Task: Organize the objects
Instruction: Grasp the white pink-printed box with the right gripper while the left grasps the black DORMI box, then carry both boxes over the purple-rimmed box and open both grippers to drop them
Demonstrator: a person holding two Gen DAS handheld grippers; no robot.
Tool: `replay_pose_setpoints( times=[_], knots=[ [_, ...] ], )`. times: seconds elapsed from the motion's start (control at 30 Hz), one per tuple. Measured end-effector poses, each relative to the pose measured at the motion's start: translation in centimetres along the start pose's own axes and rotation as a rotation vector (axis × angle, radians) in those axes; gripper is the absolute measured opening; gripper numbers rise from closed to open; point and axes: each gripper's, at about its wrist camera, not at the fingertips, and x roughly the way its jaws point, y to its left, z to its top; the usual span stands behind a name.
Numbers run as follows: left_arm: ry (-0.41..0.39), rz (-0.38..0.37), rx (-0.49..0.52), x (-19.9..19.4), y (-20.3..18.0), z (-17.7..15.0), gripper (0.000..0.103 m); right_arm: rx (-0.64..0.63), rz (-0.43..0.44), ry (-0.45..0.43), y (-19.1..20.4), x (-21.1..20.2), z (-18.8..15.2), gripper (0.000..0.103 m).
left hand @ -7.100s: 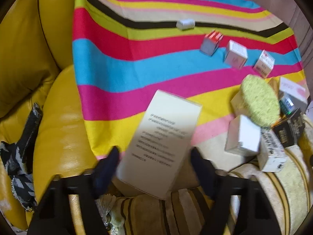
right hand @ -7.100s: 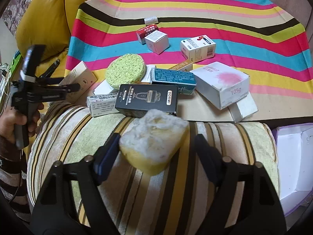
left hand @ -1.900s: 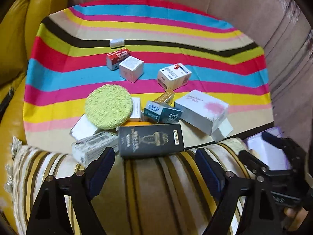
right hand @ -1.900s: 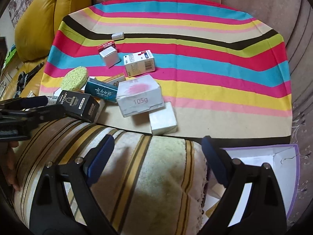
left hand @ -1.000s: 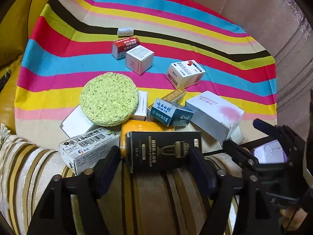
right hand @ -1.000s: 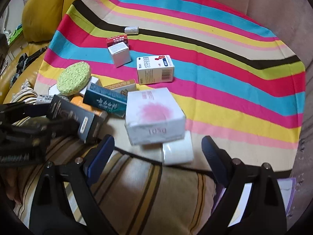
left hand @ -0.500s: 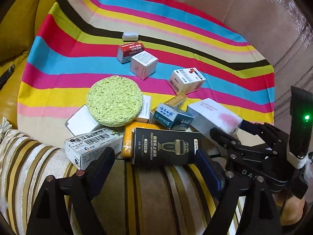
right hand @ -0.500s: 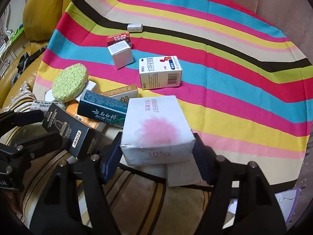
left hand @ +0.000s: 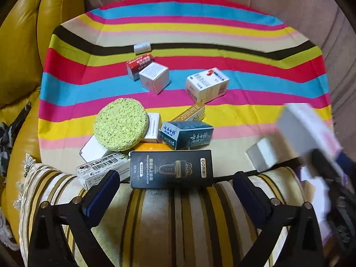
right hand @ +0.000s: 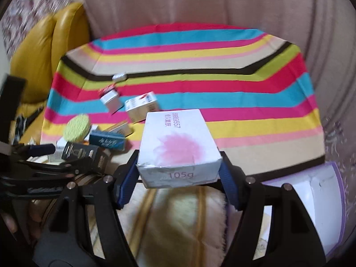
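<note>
My right gripper (right hand: 178,178) is shut on a white box with a pink blotch (right hand: 178,142) and holds it lifted above the striped cushion; the box shows blurred in the left wrist view (left hand: 307,129). My left gripper (left hand: 175,191) is open and empty, just in front of a black DORMI box (left hand: 171,169). Behind it lie a green round sponge (left hand: 121,124), a dark teal box (left hand: 187,134), a barcode box (left hand: 102,170) and several small white boxes on the striped cloth (left hand: 244,102).
A small white box (left hand: 262,155) lies at the cloth's near right edge. A white and purple open box (right hand: 311,202) sits at the right beside the striped cushion (left hand: 178,227). Yellow leather cushions (left hand: 20,51) are on the left.
My right gripper closed on the white pink-blotched box and lifted it off the cloth toward the right. My left gripper drew back slightly from the black box and stayed open.
</note>
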Motion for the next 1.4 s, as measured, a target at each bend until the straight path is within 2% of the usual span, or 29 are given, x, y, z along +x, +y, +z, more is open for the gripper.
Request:
replay_pose_setpoints(
  times=[0.17, 0.23, 0.27, 0.47, 0.57, 0.67, 0.8, 0.93, 1.03, 1.1, 1.2, 1.3, 1.4],
  knots=[
    [0.041, 0.028, -0.017, 2.5, 0.0, 0.4, 0.102, 0.101, -0.013, 0.023, -2.9, -0.1, -0.9, 0.071],
    [0.058, 0.009, -0.027, 3.0, 0.3, 0.5, 0.086, 0.116, -0.012, 0.039, -3.5, 0.2, -1.3, 0.071],
    [0.056, 0.004, -0.032, 2.9, 0.4, 0.4, 0.086, 0.129, -0.013, 0.04, -3.9, 0.1, -1.6, 0.071],
    [-0.044, 0.0, -0.048, 0.2, 0.6, -0.4, 0.086, 0.145, -0.017, -0.001, -5.1, -2.1, -2.8, 0.071],
    [-0.124, -0.053, -0.032, -2.0, 0.2, -0.3, 0.086, 0.162, -0.032, -0.013, -6.3, -3.4, -3.3, 0.071],
    [-0.17, -0.127, 0.054, -3.8, -2.2, -0.1, 0.086, 0.189, -0.077, -0.012, -8.3, -4.2, -3.8, 0.071],
    [-0.16, -0.227, 0.207, -4.3, -6.8, -0.1, 0.086, 0.224, -0.149, 0.0, -11.1, -5.4, -4.8, 0.071],
    [-0.114, -0.327, 0.368, -4.0, -13.1, -0.6, 0.086, 0.28, -0.239, 0.035, -14.6, -6.1, -6.7, 0.071],
    [-0.026, -0.404, 0.494, -3.2, -17.9, -1.4, 0.086, 0.334, -0.302, 0.112, -17.1, -5.3, -8.6, 0.071],
    [0.027, -0.405, 0.588, -2.4, -20.7, -1.9, 0.086, 0.343, -0.338, 0.133, -18.3, -5.3, -9.4, 0.071],
    [0.004, -0.386, 0.707, -3.1, -24.0, -3.3, 0.086, 0.36, -0.385, 0.148, -19.8, -5.3, -10.3, 0.071],
    [0.051, -0.431, 0.742, -3.3, -25.3, -4.9, 0.086, 0.36, -0.411, 0.162, -20.8, -5.5, -11.4, 0.071],
    [0.077, -0.43, 0.806, -3.6, -26.4, -7.1, 0.086, 0.387, -0.402, 0.165, -21.9, -6.0, -12.6, 0.071]
  ],
)
